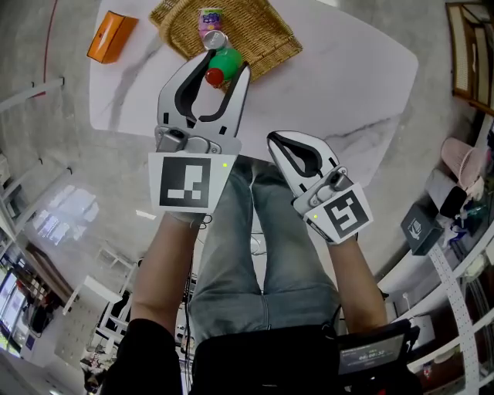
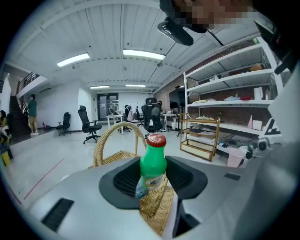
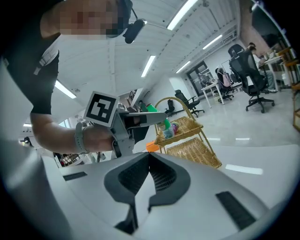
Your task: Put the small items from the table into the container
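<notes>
My left gripper is shut on a green bottle with a red cap and holds it upright at the near edge of the wicker basket. In the left gripper view the bottle stands between the dark pads, with the basket handle behind it. A pink-labelled can and another small item lie inside the basket. My right gripper hangs near the table's front edge, shut with nothing in it; its pads meet. From there the basket and the left gripper are ahead.
An orange box lies at the far left corner of the white marble table. The person's jeans-clad legs are below the grippers. A pink bin and shelving stand on the floor to the right.
</notes>
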